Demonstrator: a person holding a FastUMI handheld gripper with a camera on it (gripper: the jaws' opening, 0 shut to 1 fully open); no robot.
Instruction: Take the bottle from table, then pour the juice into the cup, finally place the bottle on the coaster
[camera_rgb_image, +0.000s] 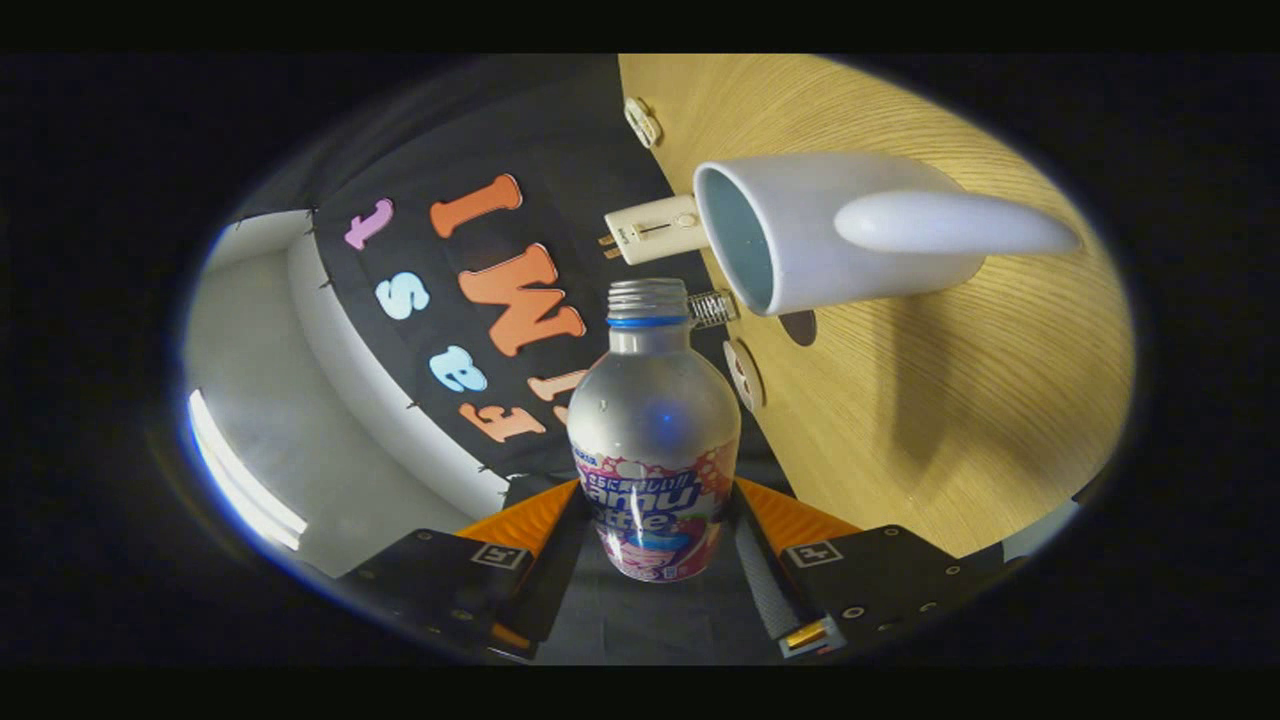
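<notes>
Gripper (655, 545) clamped on bottle (654, 440), both fingers pressing labelled lower body. Whole view rolled sideways: bottle tipped, open threaded neck pointing toward mouth of white cup (800, 235), near the rim but not over it. Cup stands on wooden table (960, 400), handle facing camera. Bottle looks like thin metal: smooth, likely slippery, probably dents if squeezed hard. Upper body looks empty, so probably light. Grip at label band seems right: widest, straightest section. Coaster possibly round disc (743, 375) at table edge; can't confirm.
</notes>
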